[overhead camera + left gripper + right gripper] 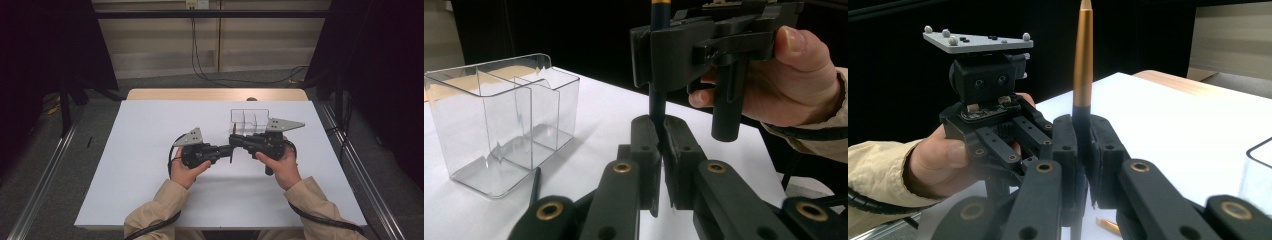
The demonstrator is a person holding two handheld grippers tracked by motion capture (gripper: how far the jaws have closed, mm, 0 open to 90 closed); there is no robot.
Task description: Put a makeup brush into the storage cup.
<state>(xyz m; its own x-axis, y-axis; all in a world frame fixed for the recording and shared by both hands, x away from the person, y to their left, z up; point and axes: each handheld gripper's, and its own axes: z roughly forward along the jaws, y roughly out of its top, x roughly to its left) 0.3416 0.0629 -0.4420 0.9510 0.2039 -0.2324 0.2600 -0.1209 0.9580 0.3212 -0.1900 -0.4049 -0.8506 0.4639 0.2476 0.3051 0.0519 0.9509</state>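
Gold-and-black pen (1083, 65) upright, pinched by both left tongs (659, 131) and right tongs (1083, 131) (mid-handover); next, one lets go

Your left gripper (231, 151) and right gripper (232, 140) meet tip to tip, left pointing toward 3 o'clock, right toward 9 o'clock. Both sets of fingers (646, 142) are clamped together on one upright pen (1082, 65). Your forearms come in from 6 o'clock.

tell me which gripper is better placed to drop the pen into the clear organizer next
Right, probably. The right gripper sits beside the clear organizer and grips the pen upright. The left gripper holds it too, farther away.
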